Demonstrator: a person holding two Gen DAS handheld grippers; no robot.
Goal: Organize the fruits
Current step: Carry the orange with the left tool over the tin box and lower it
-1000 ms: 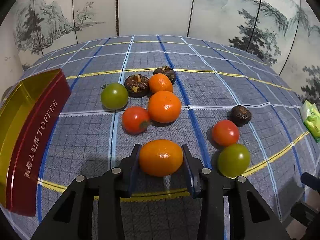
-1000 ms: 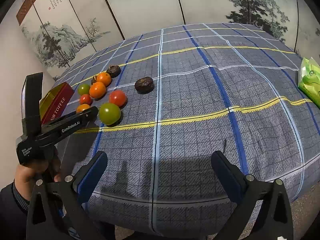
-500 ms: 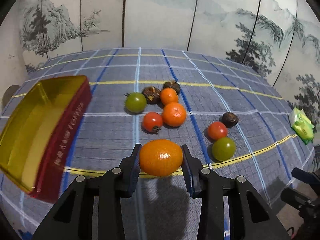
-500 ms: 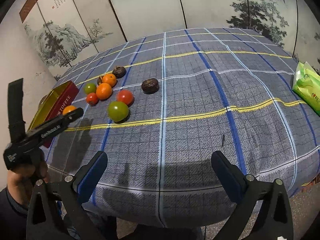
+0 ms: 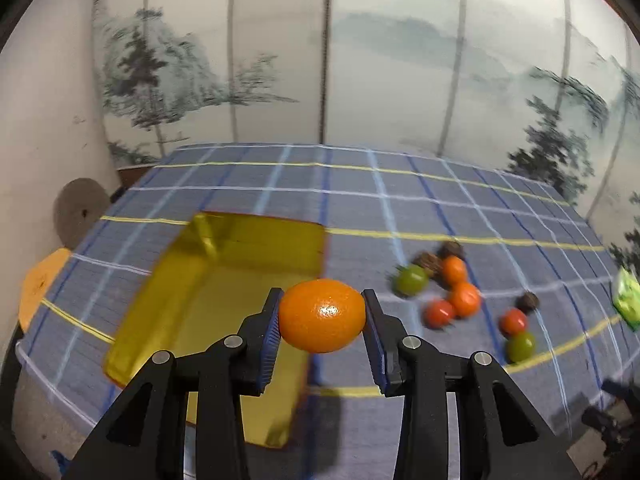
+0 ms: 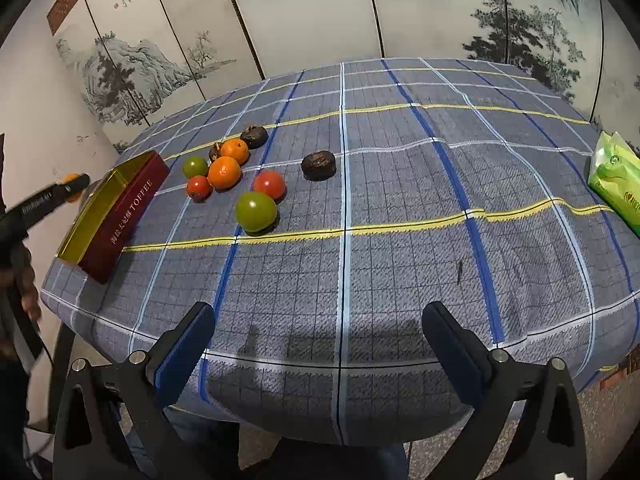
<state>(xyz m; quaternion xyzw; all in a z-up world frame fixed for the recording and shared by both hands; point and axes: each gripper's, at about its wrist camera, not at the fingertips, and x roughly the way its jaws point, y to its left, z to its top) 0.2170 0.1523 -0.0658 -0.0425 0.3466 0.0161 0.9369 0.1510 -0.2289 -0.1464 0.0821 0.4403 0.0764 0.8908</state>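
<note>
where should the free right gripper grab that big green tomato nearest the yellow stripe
Take the green tomato across its widest middle, coming down from above with the right gripper. It is round and smooth. Place the fingers front and back: a red tomato sits close behind on its right.

Surface notes, read outward from the toffee box

Toffee box (image 5: 224, 292): glossy gold lining, smooth dark-red outer wall. Beside it, held orange (image 5: 322, 315): shiny, finely pitted peel. Right of box, desk cloth (image 6: 400, 200): matt woven check; green tomato (image 6: 256, 211) slick; brown fruit (image 6: 318, 165) dull, wrinkled. Far right, green packet (image 6: 614, 180): glossy plastic.
</note>
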